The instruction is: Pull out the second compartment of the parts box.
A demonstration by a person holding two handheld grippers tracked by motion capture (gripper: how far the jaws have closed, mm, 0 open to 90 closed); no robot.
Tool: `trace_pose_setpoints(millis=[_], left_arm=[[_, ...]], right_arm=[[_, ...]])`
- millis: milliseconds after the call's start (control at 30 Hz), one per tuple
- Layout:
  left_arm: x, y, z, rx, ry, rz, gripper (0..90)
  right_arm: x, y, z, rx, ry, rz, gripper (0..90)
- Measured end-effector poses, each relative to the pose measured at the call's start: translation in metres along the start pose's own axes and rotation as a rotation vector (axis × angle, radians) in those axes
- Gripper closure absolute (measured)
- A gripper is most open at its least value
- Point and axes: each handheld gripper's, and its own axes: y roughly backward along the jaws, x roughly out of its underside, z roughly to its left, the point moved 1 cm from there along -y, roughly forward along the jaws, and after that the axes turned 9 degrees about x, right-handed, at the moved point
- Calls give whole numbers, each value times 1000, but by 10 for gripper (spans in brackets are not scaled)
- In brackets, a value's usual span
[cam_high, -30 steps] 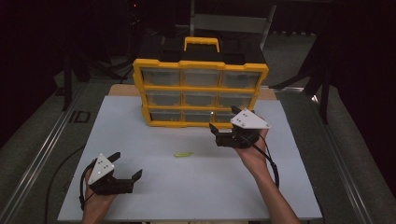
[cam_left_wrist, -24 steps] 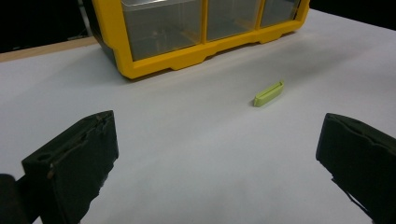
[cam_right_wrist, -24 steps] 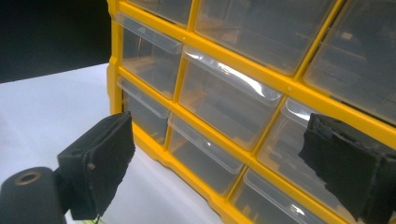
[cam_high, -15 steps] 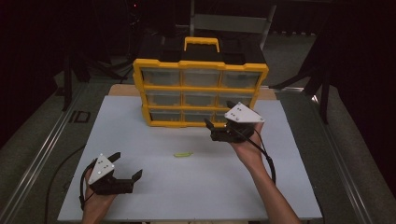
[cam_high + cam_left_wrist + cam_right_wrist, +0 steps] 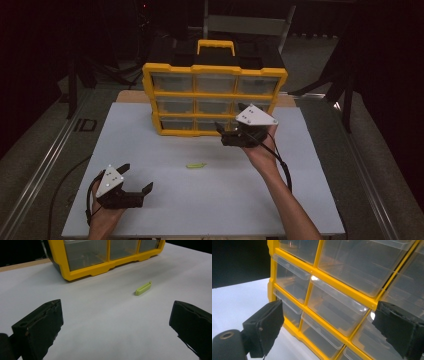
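The yellow drawer cabinet [image 5: 215, 100] stood upright at the worktop's far edge; its clear drawers [image 5: 332, 307] were all closed.

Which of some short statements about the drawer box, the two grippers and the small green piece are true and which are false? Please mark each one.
1. The right gripper is raised in front of the yellow drawer box. True.
2. The left gripper holds the small green piece. False: its jaws are open and empty; the piece lies apart on the table.
3. The right gripper is shut. False: its jaws stand wide open.
4. The box has a yellow handle on top. True.
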Motion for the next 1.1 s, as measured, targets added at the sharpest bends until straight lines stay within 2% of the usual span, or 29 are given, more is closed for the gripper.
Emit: trace_pose_setpoints(millis=[133, 200, 300, 600, 1100], left_arm=[[0, -1, 0, 3, -2, 4, 1], [0, -1, 0, 4, -2, 3, 1], [0, -1, -1, 4, -2, 2, 1], [0, 0, -1, 4, -4, 1, 1], [0, 1, 0, 1, 2, -5, 1]], right_arm=[[-1, -8, 0, 2, 3, 20, 90], [-2, -11, 0, 4, 6, 21, 91], [-4, -15, 0, -17, -8, 22, 91], [-11, -22, 1, -12, -9, 22, 92], [-23, -36, 7, -5, 32, 38, 93]])
